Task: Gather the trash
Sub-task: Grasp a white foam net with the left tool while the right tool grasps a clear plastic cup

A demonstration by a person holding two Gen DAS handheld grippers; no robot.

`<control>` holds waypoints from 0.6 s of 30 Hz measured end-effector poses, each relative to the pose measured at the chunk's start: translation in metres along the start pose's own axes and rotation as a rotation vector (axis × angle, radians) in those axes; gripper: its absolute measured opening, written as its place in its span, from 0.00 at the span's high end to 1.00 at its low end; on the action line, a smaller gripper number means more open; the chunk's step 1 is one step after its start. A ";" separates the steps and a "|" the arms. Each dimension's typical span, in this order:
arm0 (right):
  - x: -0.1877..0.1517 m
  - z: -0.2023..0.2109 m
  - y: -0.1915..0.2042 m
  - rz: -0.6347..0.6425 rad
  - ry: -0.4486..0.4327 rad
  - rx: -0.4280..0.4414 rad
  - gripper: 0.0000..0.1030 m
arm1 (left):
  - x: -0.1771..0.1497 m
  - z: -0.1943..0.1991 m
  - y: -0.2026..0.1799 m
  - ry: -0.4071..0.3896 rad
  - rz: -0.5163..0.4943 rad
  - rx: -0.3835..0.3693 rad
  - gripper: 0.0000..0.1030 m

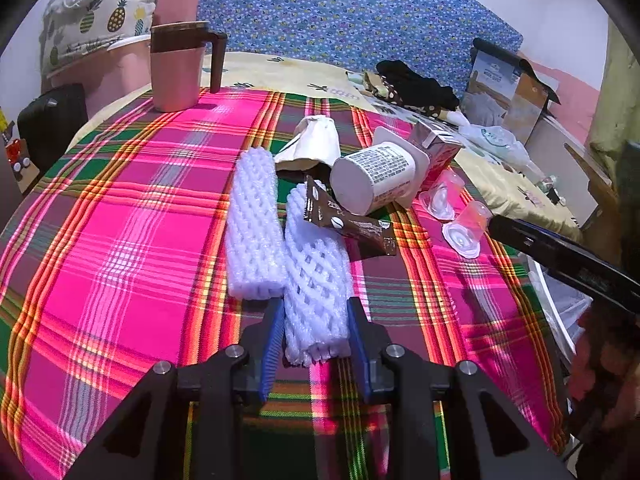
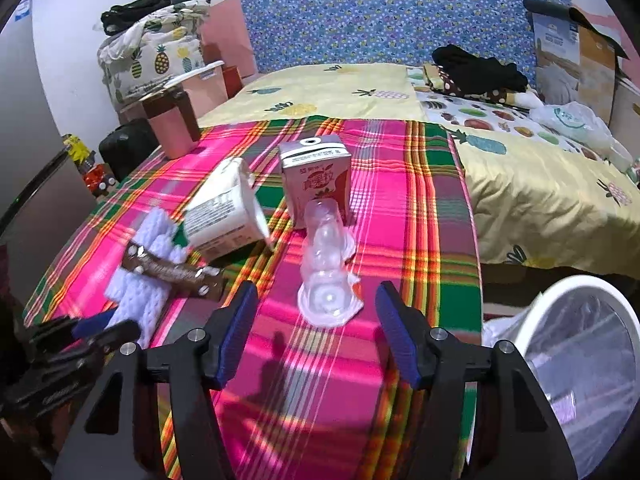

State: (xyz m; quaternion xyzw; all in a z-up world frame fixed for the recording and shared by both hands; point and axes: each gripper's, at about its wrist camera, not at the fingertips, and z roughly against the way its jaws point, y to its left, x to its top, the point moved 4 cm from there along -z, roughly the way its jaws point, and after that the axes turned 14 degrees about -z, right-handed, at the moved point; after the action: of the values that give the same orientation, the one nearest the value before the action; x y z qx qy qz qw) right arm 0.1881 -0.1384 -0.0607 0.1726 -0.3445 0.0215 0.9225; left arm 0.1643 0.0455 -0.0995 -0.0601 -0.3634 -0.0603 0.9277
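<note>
My left gripper is shut on the near end of a white foam net sleeve, which lies on the plaid cloth. A brown sachet rests across the sleeve's far end. A second foam sleeve lies to its left. Behind are a tipped white yogurt cup, crumpled white paper and a pink drink carton. My right gripper is open, its pads apart on either side of a clear plastic cup. Another clear cup lies just beyond it.
A white bin with a clear liner stands off the table's right edge. A pink mug with a brown lid sits at the far left corner. Beyond the table is a bed with a yellow sheet, clothes and a box.
</note>
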 end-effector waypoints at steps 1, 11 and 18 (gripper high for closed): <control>0.001 -0.004 0.000 -0.002 0.004 -0.004 0.41 | -0.001 -0.001 0.000 0.000 0.002 -0.004 0.70; 0.000 -0.018 0.002 0.000 0.031 -0.017 0.71 | -0.001 0.000 -0.001 -0.012 -0.005 -0.010 0.75; -0.002 0.000 0.002 -0.007 0.003 -0.001 0.71 | -0.001 0.009 -0.001 -0.027 -0.008 0.003 0.79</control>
State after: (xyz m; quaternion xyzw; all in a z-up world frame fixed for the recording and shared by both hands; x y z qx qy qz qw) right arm 0.1862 -0.1364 -0.0609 0.1731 -0.3426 0.0185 0.9232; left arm 0.1575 0.0462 -0.0932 -0.0583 -0.3764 -0.0626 0.9225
